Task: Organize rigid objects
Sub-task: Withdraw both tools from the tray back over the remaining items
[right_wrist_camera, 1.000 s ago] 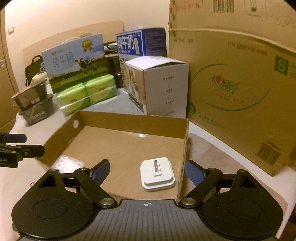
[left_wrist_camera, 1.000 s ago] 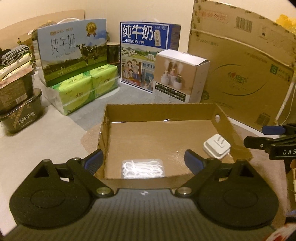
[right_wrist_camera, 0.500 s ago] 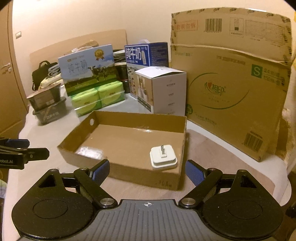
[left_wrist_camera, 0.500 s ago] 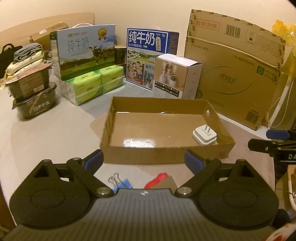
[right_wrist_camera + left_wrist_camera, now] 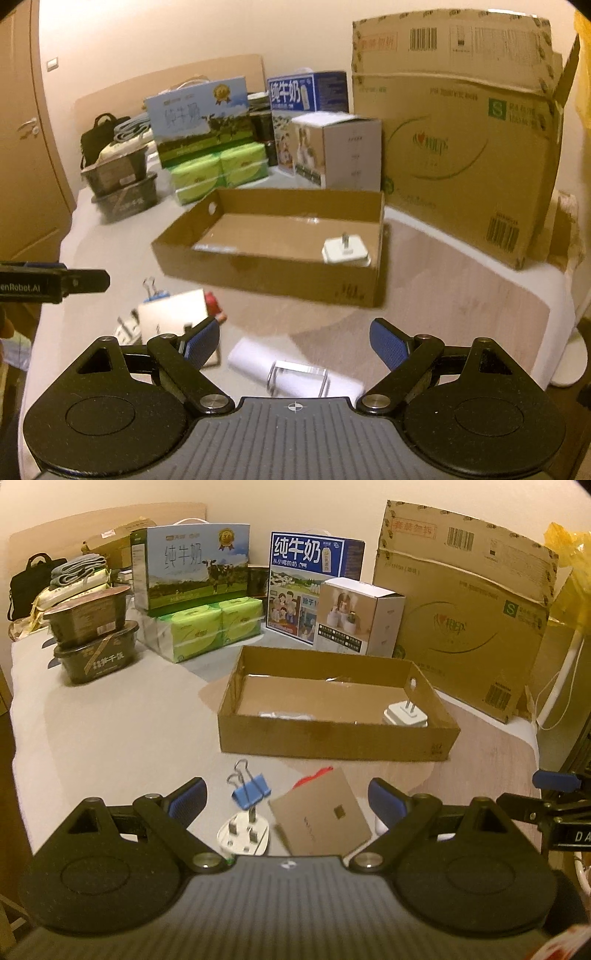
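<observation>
**Currently: both hand-held grippers empty above the loose items**

My left hand-held gripper (image 5: pixel 287 800) is spread wide and holds nothing; likewise my right hand-held gripper (image 5: pixel 294 342). Both hover over the table (image 5: pixel 110 716), short of the shallow brown cardboard tray (image 5: pixel 332 740), which I judge to be the collection point.

- Inside the tray: a white square two-pin charger (image 5: pixel 405 715) at the right end, pins up, and a clear packet (image 5: pixel 282 715), partly hidden by the near wall.
- Outside, near side: a blue binder clip (image 5: pixel 250 791), wire handles pointing toward the tray; a white three-pin plug (image 5: pixel 243 835), pins up; a flat brown card box (image 5: pixel 320 815), lying skewed.
- Under the right gripper: a white oblong piece with a clear band (image 5: pixel 295 373), long axis running left to right.
</observation>
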Demonstrator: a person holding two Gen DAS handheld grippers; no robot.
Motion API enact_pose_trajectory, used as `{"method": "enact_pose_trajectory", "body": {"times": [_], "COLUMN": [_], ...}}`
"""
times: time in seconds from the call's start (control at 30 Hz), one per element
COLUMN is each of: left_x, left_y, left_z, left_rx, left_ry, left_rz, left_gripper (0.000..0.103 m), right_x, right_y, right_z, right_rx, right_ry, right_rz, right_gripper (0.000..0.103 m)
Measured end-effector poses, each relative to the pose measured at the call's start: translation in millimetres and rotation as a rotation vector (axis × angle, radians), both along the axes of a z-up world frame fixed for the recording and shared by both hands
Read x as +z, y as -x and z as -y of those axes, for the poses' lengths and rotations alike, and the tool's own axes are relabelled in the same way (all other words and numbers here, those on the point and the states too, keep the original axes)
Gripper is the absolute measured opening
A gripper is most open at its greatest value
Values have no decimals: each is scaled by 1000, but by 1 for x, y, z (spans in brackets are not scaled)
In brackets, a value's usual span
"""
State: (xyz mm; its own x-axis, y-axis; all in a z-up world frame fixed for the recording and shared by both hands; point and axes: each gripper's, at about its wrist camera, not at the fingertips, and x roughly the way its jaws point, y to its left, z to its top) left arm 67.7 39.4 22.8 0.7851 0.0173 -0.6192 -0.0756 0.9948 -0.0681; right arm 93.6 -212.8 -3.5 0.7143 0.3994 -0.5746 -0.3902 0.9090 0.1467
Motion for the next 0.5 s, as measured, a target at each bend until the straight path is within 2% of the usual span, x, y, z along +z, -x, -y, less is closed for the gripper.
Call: {"method": "enact_pose_trajectory", "body": {"times": [0.3, 0.5], "left_x": [-21, -38], "left_y": [37, 47], "left_z": [-4, -9], "left_rx": [14, 24], "left_ry": [-19, -7], "left_rz": [-19, -55], "left_gripper": [93, 93], "right_x": [-24, -41], "right_y": [28, 39], "right_z": [0, -12], "right_rx": [19, 76], "right_ry": [20, 51], "right_rz": [-12, -37], "right_gripper": [88, 85]}}
